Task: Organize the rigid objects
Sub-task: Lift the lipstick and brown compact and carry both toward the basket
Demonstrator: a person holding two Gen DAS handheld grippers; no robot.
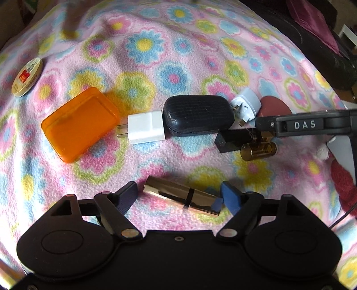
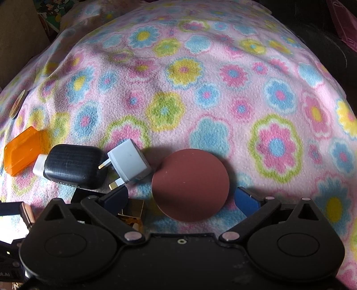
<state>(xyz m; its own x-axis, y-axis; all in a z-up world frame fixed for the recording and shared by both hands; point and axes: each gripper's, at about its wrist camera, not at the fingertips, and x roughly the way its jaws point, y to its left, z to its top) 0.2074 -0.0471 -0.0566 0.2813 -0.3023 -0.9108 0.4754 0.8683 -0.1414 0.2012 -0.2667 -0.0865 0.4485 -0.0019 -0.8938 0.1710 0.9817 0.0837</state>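
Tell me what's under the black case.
The flowered blanket lies under the black case. The white charger butts against its end. Anything beneath the case is covered.

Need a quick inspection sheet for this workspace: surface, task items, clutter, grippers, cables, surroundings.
Surface: floral fleece blanket, rumpled.
Job's things: orange case, white charger, black case and pale plug in a row; brown disc; gold tube; round tin apart, far left.
Clutter: small black and gold pieces, unclear.
Grippers: left gripper open around the gold tube; right gripper open over the brown disc.
Cables: nothing seen.
Surroundings: dark furniture, magenta fabric.
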